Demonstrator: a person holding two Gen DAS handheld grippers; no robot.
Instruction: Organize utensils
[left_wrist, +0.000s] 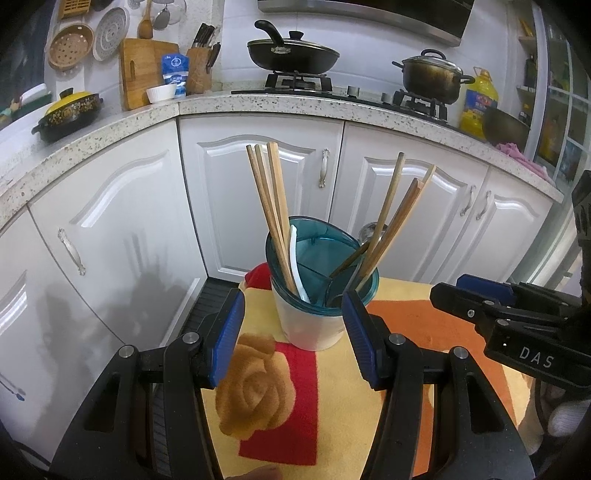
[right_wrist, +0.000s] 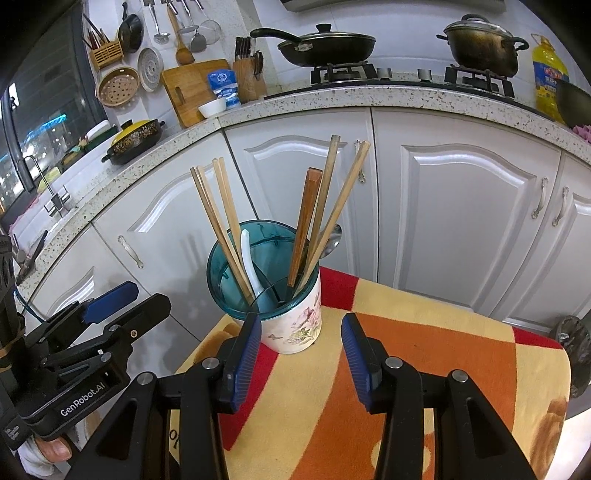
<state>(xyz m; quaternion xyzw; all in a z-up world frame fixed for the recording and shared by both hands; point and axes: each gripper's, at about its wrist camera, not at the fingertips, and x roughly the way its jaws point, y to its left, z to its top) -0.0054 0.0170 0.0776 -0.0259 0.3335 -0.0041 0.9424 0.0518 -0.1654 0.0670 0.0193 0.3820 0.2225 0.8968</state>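
Left wrist view: left gripper (left_wrist: 293, 338) jaws wide, nothing between pads, utensil holder (left_wrist: 314, 321) just beyond fingertips. Right gripper (right_wrist: 299, 354) jaws apart, empty, holder (right_wrist: 291, 325) near its left finger. Holder upright on patterned cloth (right_wrist: 406, 350), teal insert divided; light chopsticks (left_wrist: 267, 206) and white spoon (left_wrist: 295, 258) left compartment, darker chopsticks (left_wrist: 391, 221) right. White cabinets (left_wrist: 258, 177) far behind.

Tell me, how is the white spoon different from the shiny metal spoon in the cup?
The white spoon is glossy white and curved; the metal spoon is silver and mirror-like. The white spoon leans with the pale chopsticks on the left side of the holder; the metal spoon sits on the right, mostly hidden behind the darker chopsticks. The white spoon shows its handle; the metal one shows its bowl above the rim. Both stand in the same holder.
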